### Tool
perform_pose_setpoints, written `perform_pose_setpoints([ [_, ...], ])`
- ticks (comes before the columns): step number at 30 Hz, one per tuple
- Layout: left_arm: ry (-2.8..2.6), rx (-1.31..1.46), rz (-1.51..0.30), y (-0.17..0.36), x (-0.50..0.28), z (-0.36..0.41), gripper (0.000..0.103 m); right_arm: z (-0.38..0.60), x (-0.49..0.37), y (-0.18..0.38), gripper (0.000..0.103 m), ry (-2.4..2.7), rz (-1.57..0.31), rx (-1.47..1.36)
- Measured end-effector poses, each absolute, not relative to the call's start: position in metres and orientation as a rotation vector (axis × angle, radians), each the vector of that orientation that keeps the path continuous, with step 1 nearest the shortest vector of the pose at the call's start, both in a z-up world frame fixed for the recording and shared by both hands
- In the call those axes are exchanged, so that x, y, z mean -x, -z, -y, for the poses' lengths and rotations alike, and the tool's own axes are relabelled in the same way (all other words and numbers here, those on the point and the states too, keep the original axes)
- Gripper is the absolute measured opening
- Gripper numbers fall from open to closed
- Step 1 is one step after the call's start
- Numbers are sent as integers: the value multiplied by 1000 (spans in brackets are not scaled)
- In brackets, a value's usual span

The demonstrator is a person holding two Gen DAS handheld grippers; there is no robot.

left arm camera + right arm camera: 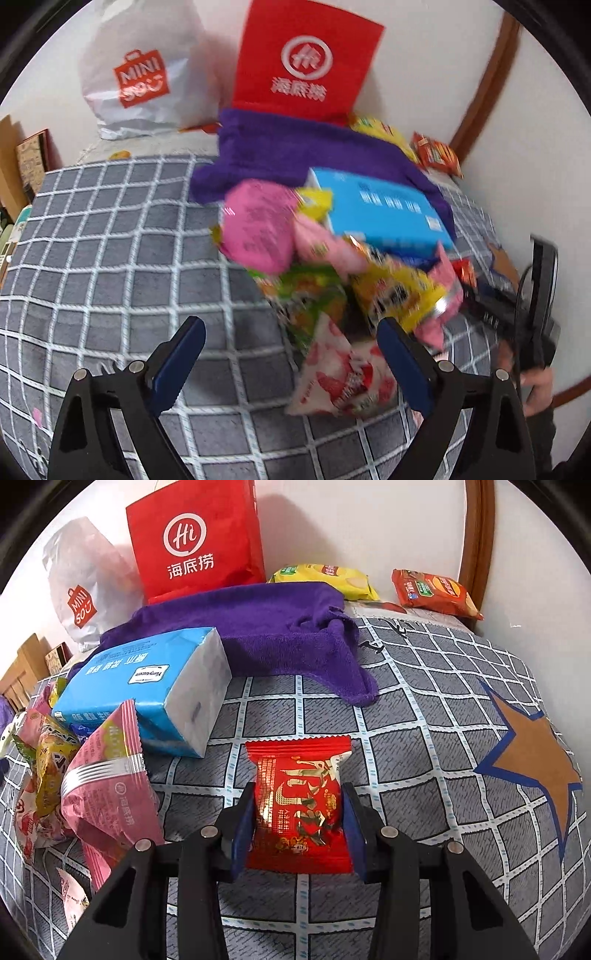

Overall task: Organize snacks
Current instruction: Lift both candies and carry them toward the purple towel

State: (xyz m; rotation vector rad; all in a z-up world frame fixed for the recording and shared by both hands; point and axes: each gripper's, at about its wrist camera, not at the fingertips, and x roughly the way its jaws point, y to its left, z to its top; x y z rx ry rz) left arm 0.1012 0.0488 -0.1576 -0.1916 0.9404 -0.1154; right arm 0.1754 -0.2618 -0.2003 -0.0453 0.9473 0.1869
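Note:
In the right wrist view, my right gripper (pixel 298 791) is shut on a small red foil snack packet (pixel 300 805), its blue pads pressing both sides just above the checked bedspread (pixel 424 746). In the left wrist view, my left gripper (pixel 291 326) stands wide open over the near edge of a snack pile (pixel 332 266). A red-and-white strawberry packet (pixel 343 376) lies between its fingers, close to the right one, with the left one well clear. A pink packet (pixel 258 225) and a yellow packet (pixel 399 291) lie in the blurred pile.
A blue tissue pack (pixel 147 690) rests on the pile beside a purple towel (pixel 266 627). A red paper bag (pixel 195 539) and a white shopping bag (pixel 81 587) stand against the wall. Yellow (pixel 325 579) and orange (pixel 436 594) packets lie at the back right. A hand (pixel 535 387) shows at the right edge.

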Motion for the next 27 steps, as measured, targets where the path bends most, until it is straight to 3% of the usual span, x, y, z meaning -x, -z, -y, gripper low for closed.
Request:
perform_pose_setpoints([
  [16, 159, 41, -1036, 193, -96, -4, 93, 278, -146, 199, 43, -165, -942, 45],
  [21, 158, 55, -1029, 188, -93, -4, 66, 278, -146, 199, 44, -164, -941, 45],
  [27, 174, 93, -1037, 182, -90, -14, 60, 282, -145, 197, 43, -166, -937, 13],
])
